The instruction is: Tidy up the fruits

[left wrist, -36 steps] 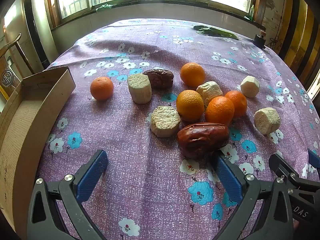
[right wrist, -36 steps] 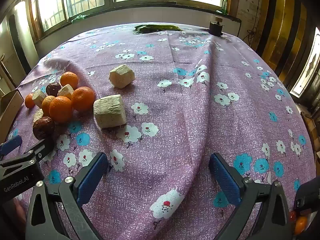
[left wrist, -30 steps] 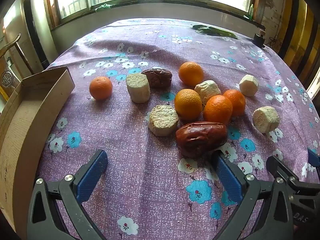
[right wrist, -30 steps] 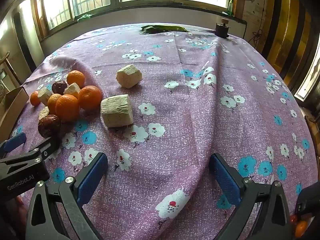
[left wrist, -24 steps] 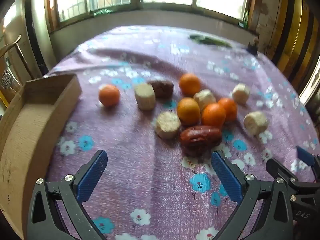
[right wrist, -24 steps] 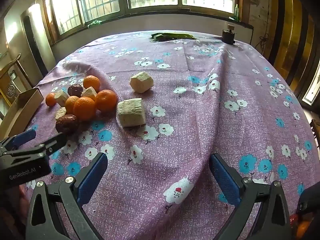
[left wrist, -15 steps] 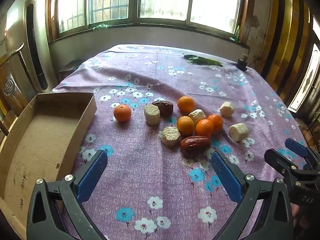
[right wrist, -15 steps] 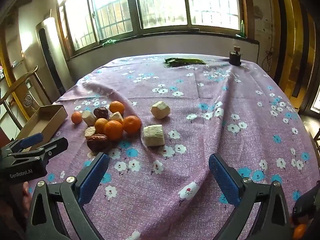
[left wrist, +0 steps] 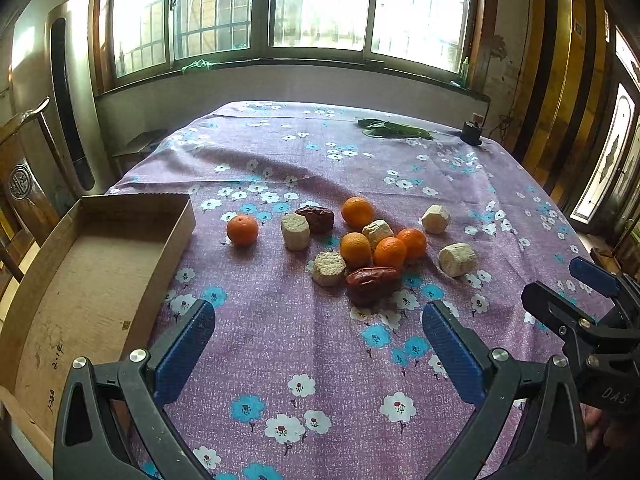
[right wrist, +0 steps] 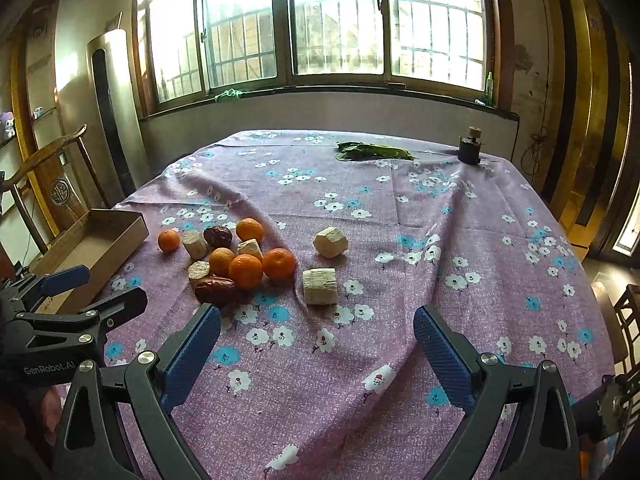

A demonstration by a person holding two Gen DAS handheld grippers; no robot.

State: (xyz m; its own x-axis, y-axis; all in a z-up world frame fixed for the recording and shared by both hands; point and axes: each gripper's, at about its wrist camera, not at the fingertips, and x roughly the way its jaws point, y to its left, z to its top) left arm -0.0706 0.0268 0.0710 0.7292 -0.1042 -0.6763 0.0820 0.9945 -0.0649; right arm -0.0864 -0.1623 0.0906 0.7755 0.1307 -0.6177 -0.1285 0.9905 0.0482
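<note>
Several oranges (left wrist: 355,249) (right wrist: 245,270), pale peeled chunks (left wrist: 295,231) (right wrist: 319,286) and two dark red dates (left wrist: 372,281) (right wrist: 216,288) lie clustered on the purple flowered tablecloth (left wrist: 304,352). One orange (left wrist: 242,230) sits apart, toward an empty cardboard box (left wrist: 80,280) (right wrist: 92,240) at the left. My left gripper (left wrist: 318,340) hovers open above the cloth, short of the pile. My right gripper (right wrist: 316,340) is open too, nearer the right-hand chunk. Each gripper shows in the other's view: the right gripper (left wrist: 576,292), the left gripper (right wrist: 92,292).
A green leafy bundle (right wrist: 372,151) and a small dark jar (right wrist: 470,148) stand at the table's far edge under the windows. A wooden chair (right wrist: 48,184) stands left of the table, behind the box.
Both grippers have pulled back and risen from the fruit, so the pile looks smaller and farther away and more of the box and room shows. Nothing was grasped.
</note>
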